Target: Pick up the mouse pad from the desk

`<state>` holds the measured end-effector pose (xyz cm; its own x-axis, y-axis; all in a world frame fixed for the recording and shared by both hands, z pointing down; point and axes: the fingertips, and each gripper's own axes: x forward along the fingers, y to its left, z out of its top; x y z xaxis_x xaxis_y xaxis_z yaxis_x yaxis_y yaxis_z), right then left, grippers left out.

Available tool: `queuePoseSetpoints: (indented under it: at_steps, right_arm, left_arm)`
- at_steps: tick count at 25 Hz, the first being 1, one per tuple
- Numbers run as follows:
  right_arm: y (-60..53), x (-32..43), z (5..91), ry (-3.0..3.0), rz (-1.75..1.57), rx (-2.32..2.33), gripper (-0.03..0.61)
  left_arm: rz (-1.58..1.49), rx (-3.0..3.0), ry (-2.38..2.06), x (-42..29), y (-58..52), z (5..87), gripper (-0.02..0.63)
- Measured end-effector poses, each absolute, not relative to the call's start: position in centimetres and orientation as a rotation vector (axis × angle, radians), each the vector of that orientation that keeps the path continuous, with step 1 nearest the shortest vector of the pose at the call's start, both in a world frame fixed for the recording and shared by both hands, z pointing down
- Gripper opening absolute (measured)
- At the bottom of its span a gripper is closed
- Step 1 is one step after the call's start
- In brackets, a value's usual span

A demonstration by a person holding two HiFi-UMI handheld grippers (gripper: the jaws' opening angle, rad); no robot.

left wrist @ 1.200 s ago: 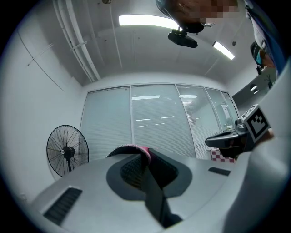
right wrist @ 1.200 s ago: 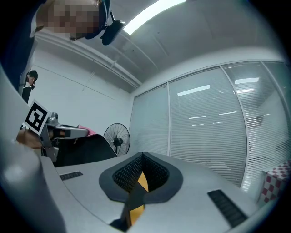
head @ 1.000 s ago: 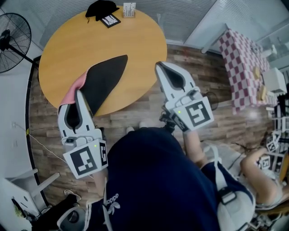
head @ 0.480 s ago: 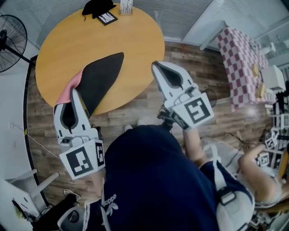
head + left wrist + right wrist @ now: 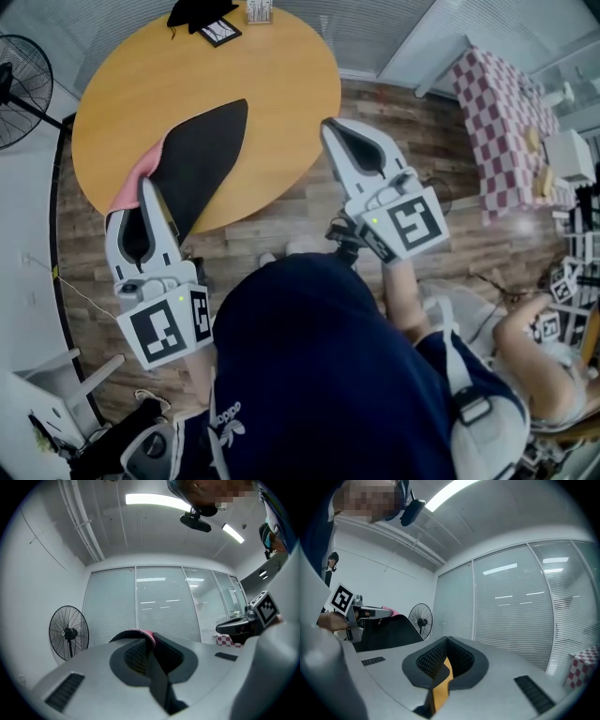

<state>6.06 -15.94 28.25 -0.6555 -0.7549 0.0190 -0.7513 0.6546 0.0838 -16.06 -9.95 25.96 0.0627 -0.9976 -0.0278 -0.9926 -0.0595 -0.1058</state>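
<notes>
The black mouse pad (image 5: 202,150) with a pink underside hangs over the near-left rim of the round wooden table (image 5: 281,75). My left gripper (image 5: 145,185) is shut on its near corner. In the left gripper view (image 5: 151,637) the thin black sheet stands between the closed jaws, its pink edge (image 5: 148,636) at the tips. My right gripper (image 5: 329,128) hovers off the table's near-right edge, shut and empty; only a sliver of orange table shows between its jaws (image 5: 446,641). The right gripper view also shows the pad (image 5: 391,632) held up by the left gripper.
A black object (image 5: 200,13) and a card lie at the table's far edge. A standing fan (image 5: 23,89) is at the left, a checkered table (image 5: 497,122) at the right. Another person (image 5: 534,356) sits low at the right on the wood floor (image 5: 394,122).
The head view has shifted a little. Both grippers and the mouse pad keep their places.
</notes>
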Motion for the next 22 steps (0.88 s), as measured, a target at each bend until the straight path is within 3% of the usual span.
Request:
queuePoseSetpoints:
  at_steps: [22]
  right_arm:
    - [-15.88,6.30,28.73,-2.795,-0.117,1.255,0.003]
  left_arm:
    - [-0.069,-2.221,2.098,-16.11,-9.92,26.05,0.018]
